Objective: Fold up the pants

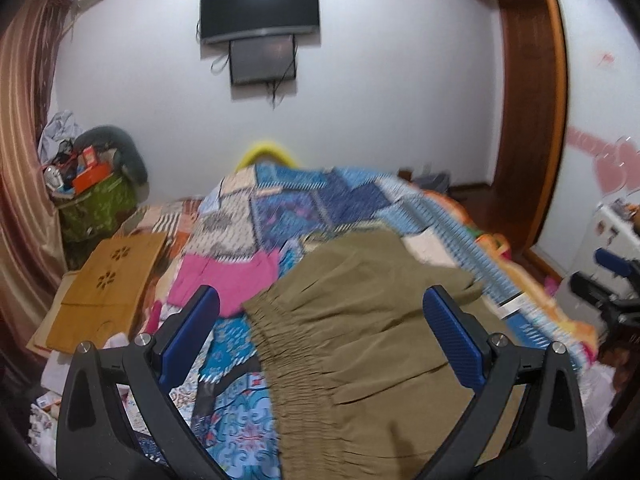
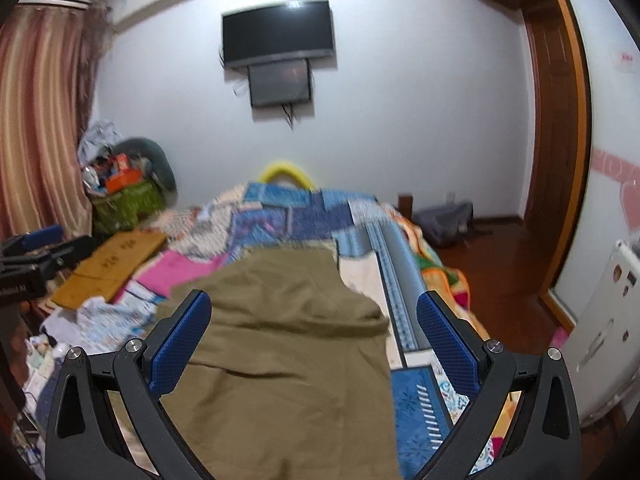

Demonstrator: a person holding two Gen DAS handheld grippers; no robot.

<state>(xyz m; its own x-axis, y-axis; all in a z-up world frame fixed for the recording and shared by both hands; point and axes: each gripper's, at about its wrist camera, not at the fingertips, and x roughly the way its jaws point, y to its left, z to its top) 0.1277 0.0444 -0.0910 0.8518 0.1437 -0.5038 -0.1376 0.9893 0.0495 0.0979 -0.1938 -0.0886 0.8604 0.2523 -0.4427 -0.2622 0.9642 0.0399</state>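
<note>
A: Jaws first — our left gripper (image 1: 320, 316) and right gripper (image 2: 314, 320) both gape wide, holding nothing.

B: Agreed. The olive pants (image 1: 372, 320) lie spread on the patchwork quilt (image 1: 320, 204) across the bed, elastic waistband (image 1: 288, 344) nearest us.

A: So we're pre-grasp — next, we'd judge, pinch two pants edges and fold.
</note>
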